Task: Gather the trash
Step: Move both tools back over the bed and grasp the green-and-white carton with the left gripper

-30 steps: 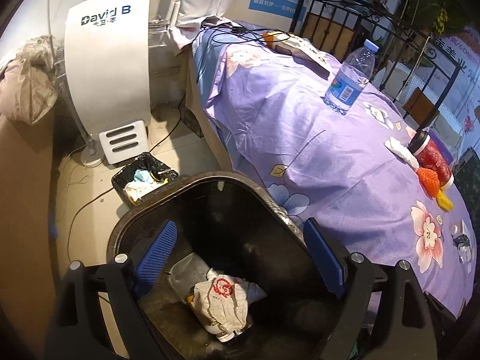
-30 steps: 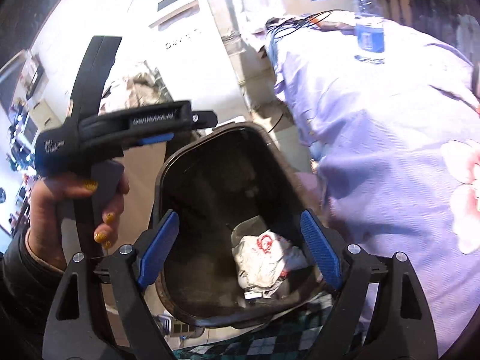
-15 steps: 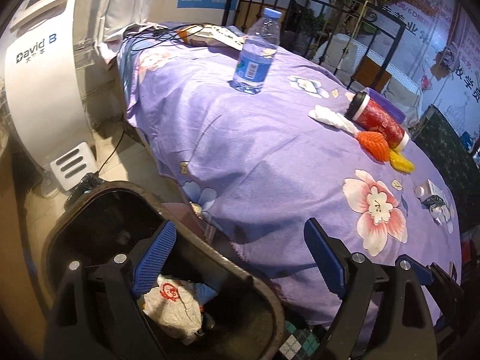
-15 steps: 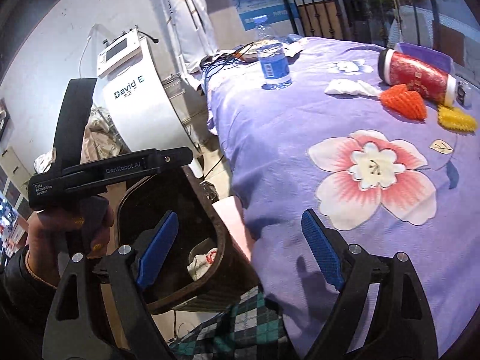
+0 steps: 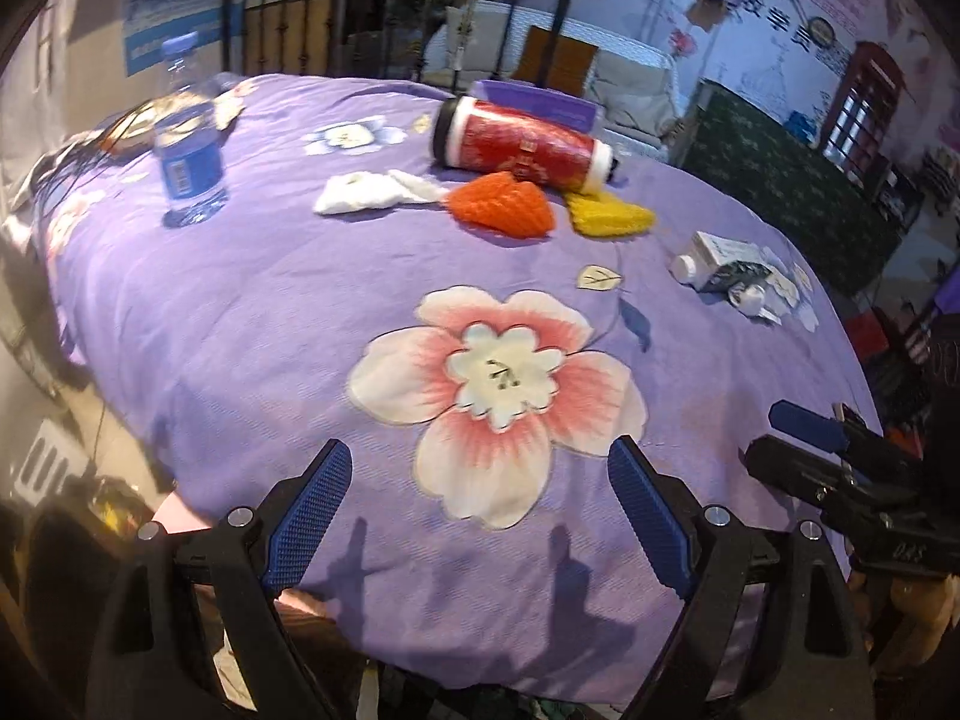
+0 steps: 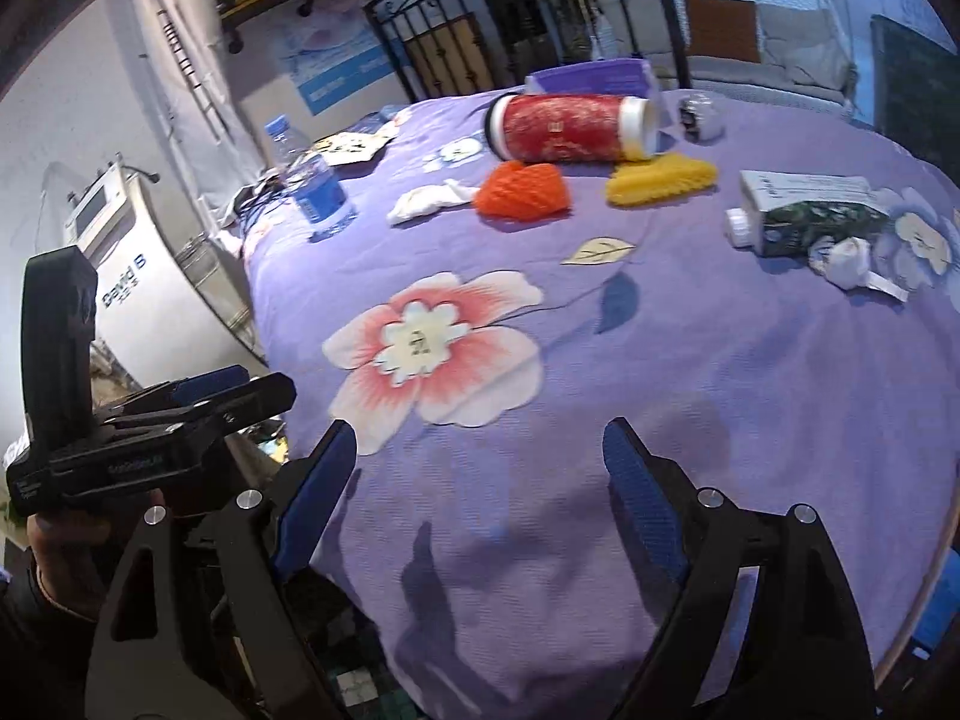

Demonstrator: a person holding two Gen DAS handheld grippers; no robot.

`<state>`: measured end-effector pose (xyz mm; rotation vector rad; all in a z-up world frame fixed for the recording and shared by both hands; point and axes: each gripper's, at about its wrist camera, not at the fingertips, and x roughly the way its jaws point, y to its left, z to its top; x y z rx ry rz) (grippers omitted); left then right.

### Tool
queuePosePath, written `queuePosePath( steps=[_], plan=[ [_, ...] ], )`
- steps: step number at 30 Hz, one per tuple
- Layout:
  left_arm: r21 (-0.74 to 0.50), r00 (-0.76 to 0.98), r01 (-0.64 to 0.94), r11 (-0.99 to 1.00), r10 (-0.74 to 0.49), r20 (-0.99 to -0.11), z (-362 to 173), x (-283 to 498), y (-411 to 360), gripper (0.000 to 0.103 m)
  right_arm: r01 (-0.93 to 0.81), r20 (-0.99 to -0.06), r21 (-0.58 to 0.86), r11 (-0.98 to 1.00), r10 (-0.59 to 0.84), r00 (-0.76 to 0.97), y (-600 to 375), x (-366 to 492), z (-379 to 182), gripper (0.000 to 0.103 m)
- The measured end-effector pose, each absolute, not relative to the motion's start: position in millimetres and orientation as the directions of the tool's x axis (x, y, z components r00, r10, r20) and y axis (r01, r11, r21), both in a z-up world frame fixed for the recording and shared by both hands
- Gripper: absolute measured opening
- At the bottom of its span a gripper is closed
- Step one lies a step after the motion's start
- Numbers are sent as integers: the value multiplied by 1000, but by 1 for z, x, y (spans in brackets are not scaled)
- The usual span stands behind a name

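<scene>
Trash lies on the purple flowered tablecloth [image 5: 240, 312]: a white crumpled tissue [image 5: 366, 192], an orange foam net [image 5: 501, 210], a yellow foam net [image 5: 609, 216], a red can on its side [image 5: 522, 144], a crushed carton [image 5: 723, 261] with a small wrapper [image 5: 747, 300]. The same carton [image 6: 810, 213], tissue [image 6: 426, 204] and can [image 6: 570, 129] show in the right wrist view. My left gripper [image 5: 480, 516] and right gripper [image 6: 477, 492] are both open and empty, above the table's near edge.
A water bottle stands upright at the far left [image 5: 186, 162], also in the right wrist view [image 6: 312, 180]. A white machine [image 6: 138, 294] stands left of the table. Cables lie at the table's far left corner [image 5: 90, 144]. A metal railing runs behind [image 5: 390, 18].
Both grippers have swung up and right, away from the black trash bin holding a crumpled bag, toward the table top. The bin has left both views. Both stay open.
</scene>
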<state>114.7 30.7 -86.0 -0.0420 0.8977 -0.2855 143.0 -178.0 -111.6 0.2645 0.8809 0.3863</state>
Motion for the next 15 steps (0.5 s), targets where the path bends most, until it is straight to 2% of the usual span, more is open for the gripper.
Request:
queuePosePath(
  steps=[7,15],
  plan=[
    [-88,531,471,877,-362,-766,-79,155,-51,85,-48,-735,373,926,327,594,-261,145,-122,84],
    [38,508,665,746,-415,-754,-72,215,-161,85,30,-741,376,926,282,609,-307,135,-119,84]
  ],
)
